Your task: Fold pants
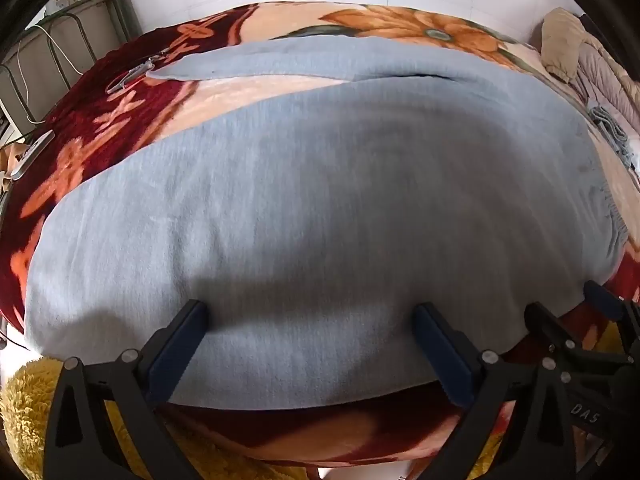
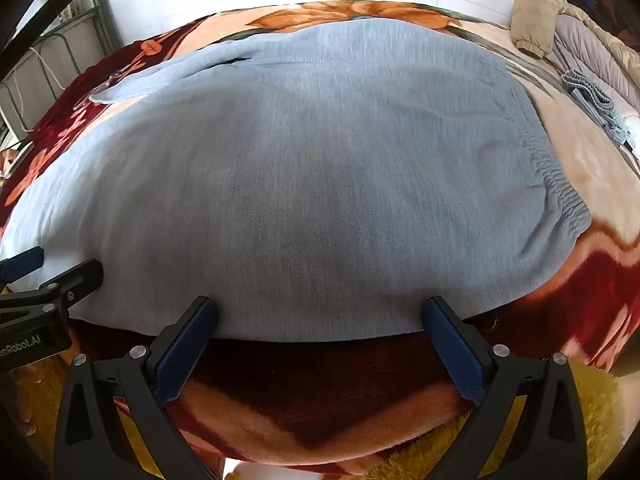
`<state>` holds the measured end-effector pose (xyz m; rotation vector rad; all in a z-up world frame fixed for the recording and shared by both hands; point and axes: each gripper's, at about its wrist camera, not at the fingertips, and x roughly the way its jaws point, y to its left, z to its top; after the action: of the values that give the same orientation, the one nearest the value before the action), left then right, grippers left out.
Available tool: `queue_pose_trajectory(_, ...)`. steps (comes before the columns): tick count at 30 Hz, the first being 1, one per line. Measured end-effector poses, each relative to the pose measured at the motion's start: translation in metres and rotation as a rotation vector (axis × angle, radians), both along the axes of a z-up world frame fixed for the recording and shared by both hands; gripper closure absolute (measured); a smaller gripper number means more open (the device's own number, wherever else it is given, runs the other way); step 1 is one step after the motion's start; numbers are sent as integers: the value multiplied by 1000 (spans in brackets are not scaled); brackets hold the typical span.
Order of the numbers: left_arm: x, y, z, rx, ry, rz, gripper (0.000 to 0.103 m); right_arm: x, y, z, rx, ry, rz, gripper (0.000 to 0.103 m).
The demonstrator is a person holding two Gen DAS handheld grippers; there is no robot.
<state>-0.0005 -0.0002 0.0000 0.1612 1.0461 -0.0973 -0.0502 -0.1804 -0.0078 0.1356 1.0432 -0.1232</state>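
Observation:
Light grey sweatpants [image 1: 304, 200] lie spread flat on a floral blanket [image 1: 100, 120], legs running left, the elastic waistband [image 2: 560, 188] at the right. The far leg [image 1: 304, 60] lies apart from the near one. My left gripper [image 1: 312, 312] is open, its fingers resting over the near edge of the near leg. My right gripper [image 2: 320, 308] is open, its fingers at the near edge of the pants [image 2: 304, 184] toward the waist. The right gripper shows at the right in the left wrist view [image 1: 576, 312]; the left one shows at the left in the right wrist view [image 2: 60, 268].
The blanket [image 2: 320, 400] hangs over the bed's near edge, with a yellow shaggy rug [image 1: 32, 400] below. Jackets [image 2: 560, 32] and a small grey garment [image 2: 592, 100] lie at the far right. A green metal bed frame [image 1: 80, 20] and a white tiled wall stand behind.

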Motion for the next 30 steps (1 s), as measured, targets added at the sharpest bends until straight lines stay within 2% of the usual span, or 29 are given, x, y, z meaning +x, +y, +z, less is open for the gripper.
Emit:
queue_pose_trajectory(2,1,1,-1,-25,29,1,0,0,0,0,5,1,-1,0)
queue_pose_trajectory(9,9,7,1,-16,9,-7,0,0,-4,0,13,8,-4,0)
queue_pose_trajectory(10,0,6,-3,-20,-6,0,0,1,-5,0,12,7,-4,0)
queue_pose_trajectory(30,-2,0,-2,-4,0,-10,0,-3,-2,1,2,-9,0,0)
